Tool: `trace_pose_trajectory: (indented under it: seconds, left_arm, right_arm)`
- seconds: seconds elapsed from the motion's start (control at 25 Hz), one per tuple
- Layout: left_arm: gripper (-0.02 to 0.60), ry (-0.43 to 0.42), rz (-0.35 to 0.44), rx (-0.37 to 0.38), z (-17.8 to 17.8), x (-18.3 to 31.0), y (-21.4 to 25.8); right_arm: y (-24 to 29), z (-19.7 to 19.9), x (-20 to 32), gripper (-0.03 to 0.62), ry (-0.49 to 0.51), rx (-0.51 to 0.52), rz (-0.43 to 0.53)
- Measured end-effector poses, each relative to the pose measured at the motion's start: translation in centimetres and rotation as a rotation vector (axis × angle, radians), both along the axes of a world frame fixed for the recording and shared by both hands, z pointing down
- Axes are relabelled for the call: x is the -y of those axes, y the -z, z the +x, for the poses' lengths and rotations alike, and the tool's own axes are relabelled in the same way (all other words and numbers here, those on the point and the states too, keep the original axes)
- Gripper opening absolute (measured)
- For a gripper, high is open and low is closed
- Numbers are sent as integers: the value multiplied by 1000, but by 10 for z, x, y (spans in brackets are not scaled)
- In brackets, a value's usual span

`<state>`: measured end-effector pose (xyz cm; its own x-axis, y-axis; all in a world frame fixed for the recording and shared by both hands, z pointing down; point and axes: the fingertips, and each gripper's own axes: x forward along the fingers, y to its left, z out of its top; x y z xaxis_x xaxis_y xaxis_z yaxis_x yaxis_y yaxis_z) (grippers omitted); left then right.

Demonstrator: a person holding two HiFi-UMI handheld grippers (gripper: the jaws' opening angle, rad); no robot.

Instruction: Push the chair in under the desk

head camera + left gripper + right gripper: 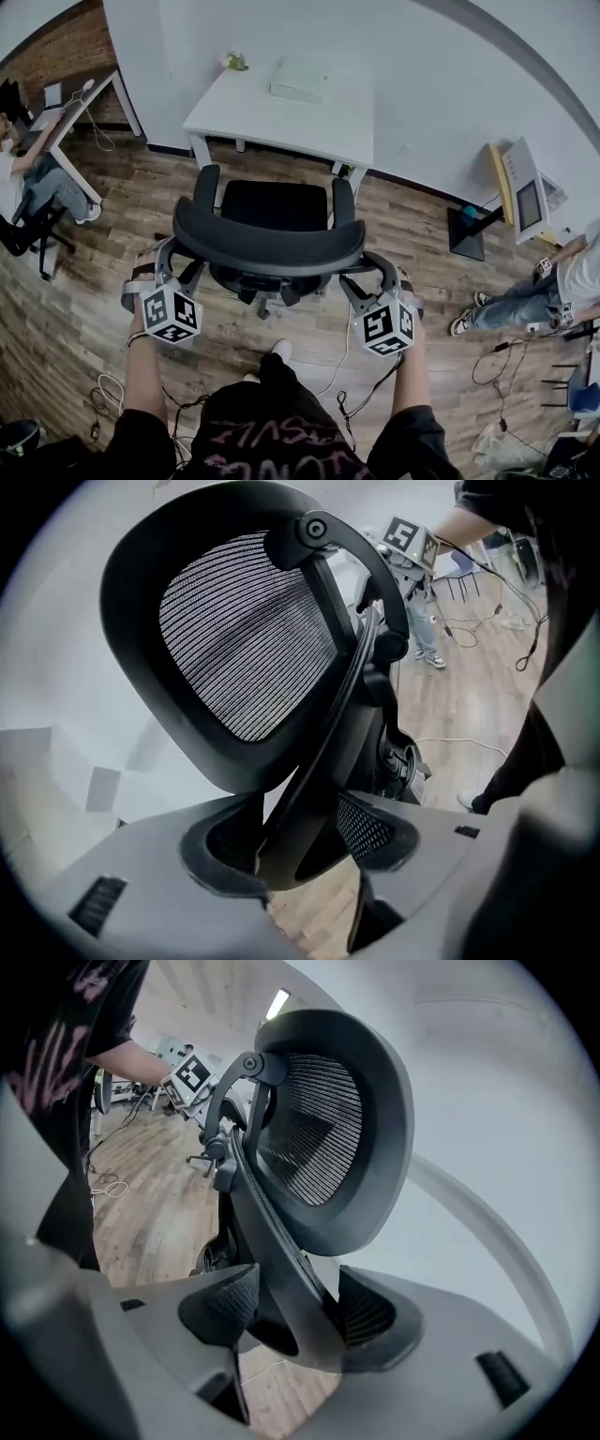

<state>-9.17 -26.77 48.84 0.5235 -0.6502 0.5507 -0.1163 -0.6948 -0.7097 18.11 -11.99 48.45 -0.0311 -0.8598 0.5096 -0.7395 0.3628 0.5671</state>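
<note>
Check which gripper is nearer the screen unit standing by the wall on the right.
Right. The right gripper is shut on the right side of the chair back, toward the screen unit. The left gripper clamps the opposite side, farther away.

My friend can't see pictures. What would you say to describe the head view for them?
From above, a person holds a black office chair by its backrest, the left gripper and right gripper each clamped on one side. A white desk stands just ahead, and the chair is not yet under it.
</note>
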Motion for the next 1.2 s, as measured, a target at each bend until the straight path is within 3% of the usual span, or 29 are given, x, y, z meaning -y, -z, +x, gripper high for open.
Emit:
trace_pose_trajectory:
  seconds: [0.88, 1.2]
  left_arm:
    - [258, 62, -9, 18, 39, 122, -1]
    - [261, 50, -12, 14, 51, 164, -1]
  right_arm:
    - [1, 35, 112, 261, 26, -32, 42]
    - [0, 46, 154, 261, 9, -28, 38]
